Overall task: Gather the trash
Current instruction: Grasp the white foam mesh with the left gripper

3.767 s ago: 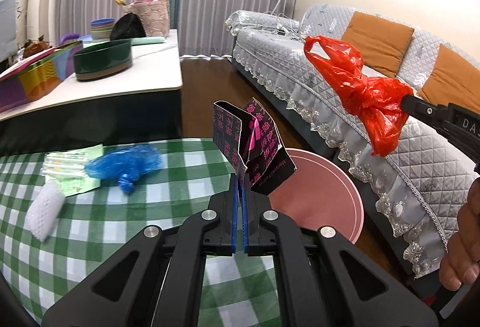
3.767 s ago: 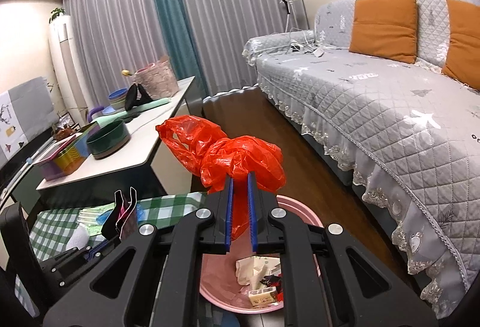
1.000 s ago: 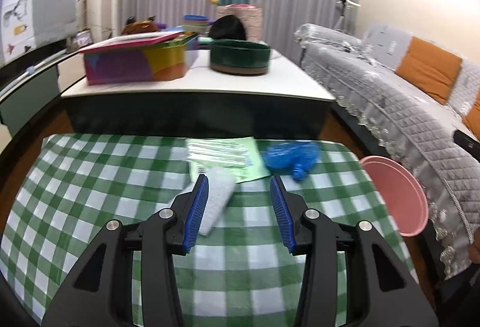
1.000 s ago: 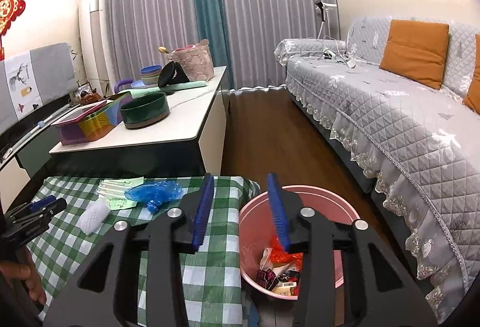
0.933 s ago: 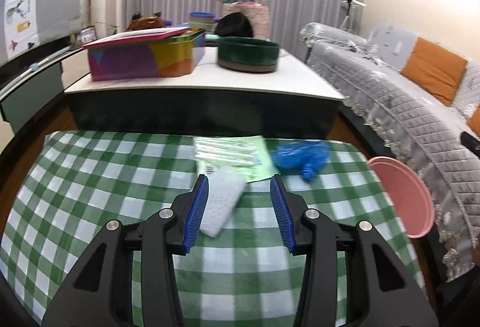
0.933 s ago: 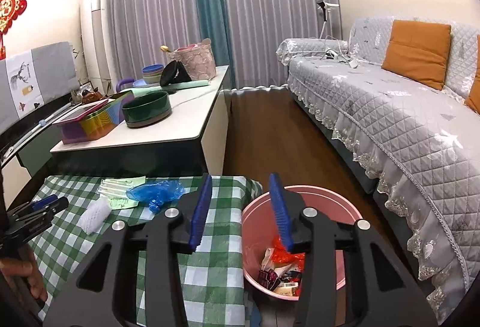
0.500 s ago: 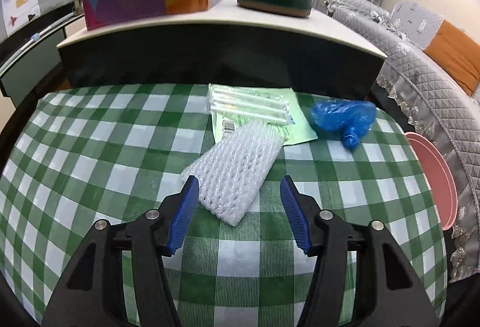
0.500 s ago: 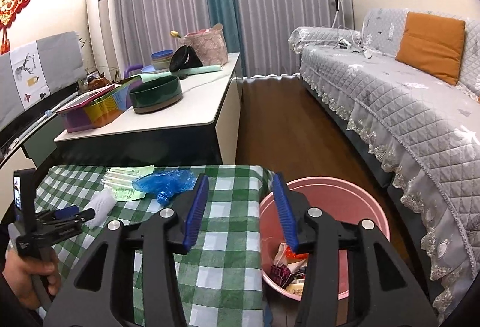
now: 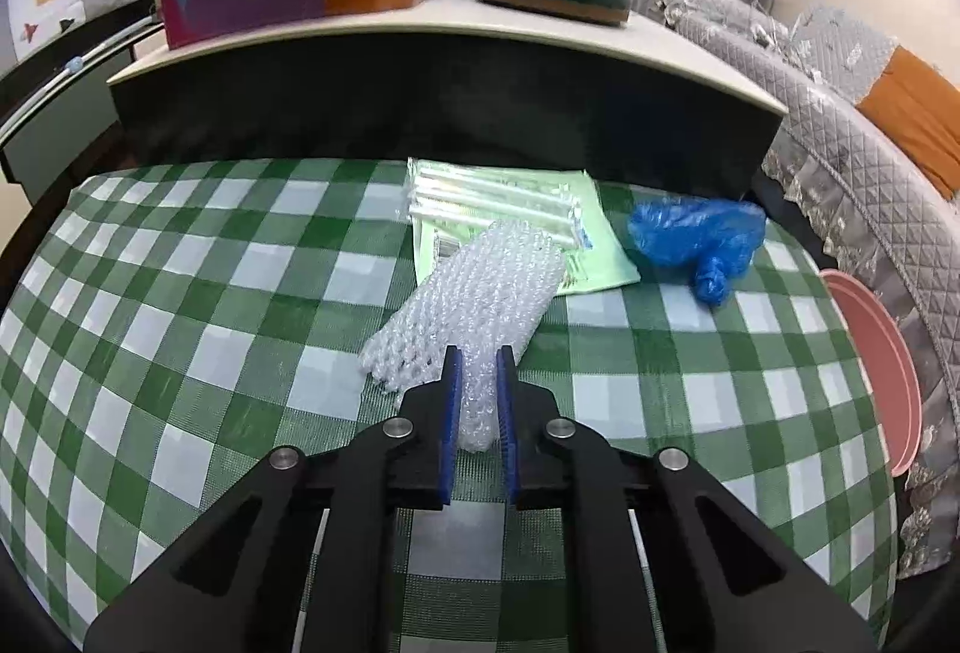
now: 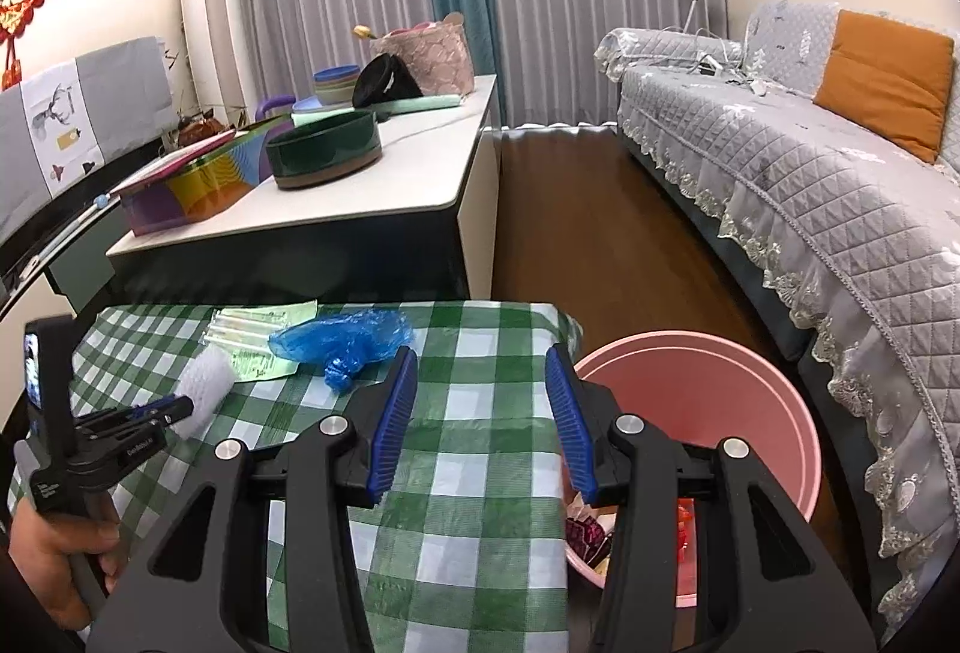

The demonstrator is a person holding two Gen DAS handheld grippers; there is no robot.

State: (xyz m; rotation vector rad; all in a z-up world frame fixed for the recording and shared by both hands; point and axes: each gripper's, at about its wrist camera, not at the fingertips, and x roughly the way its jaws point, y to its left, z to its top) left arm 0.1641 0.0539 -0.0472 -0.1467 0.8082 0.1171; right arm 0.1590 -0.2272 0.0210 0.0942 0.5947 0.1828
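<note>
Lying on the green checked cloth of the desk (image 9: pixel 180 329), the white bubble wrap piece (image 9: pixel 480 299) sits in the middle of the left wrist frame, and its near end is between the blue pads of the left hand-held gripper (image 9: pixel 477 413). The jaws have just been closing and now pinch this end, with only a narrow gap filled by the wrap. The far end of the wrap rests on a pale green packet of straws (image 9: pixel 510 215), which is just above it in the frame. To the right of the packet is a crumpled blue plastic bag (image 9: pixel 699 239), apart from the wrap. At the right edge of the frame, beyond the cloth, the rim of the pink bin (image 9: pixel 882 353) shows.

From the right wrist view, the right hand-held gripper (image 10: pixel 480 413) hangs over the cloth at the lower middle, its jaws partly open with nothing between them. The pink bin (image 10: pixel 750 383) stands at the lower right with some trash inside. A hand (image 10: pixel 54 563) at the lower left holds the left hand-held gripper (image 10: pixel 174 409).
</note>
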